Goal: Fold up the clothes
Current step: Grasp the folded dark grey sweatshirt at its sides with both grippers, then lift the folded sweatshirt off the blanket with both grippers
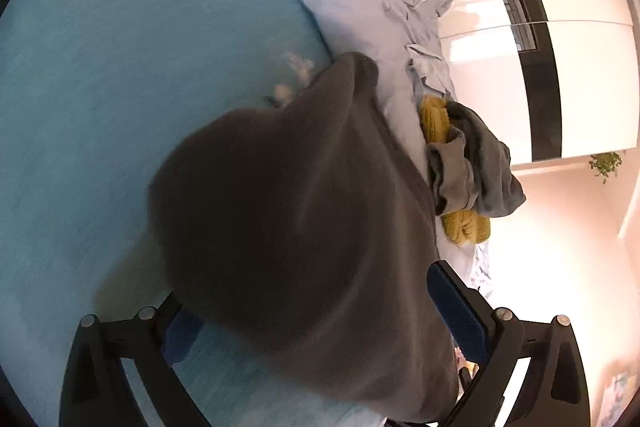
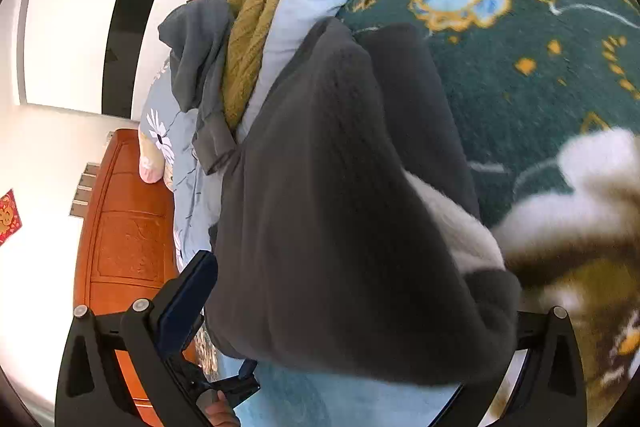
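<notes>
Dark grey knitted sweater (image 1: 304,211) draped between both tools over the bed.

The left tool (image 1: 320,311) has its blue-padded fingers spread wide with the sweater bunched between them; whether they pinch it I cannot tell. The sweater hangs above the turquoise bedsheet (image 1: 120,67), near a pile of mustard and grey clothes (image 1: 464,155). The right tool (image 2: 352,307) likewise straddles it, grip unclear.
</notes>
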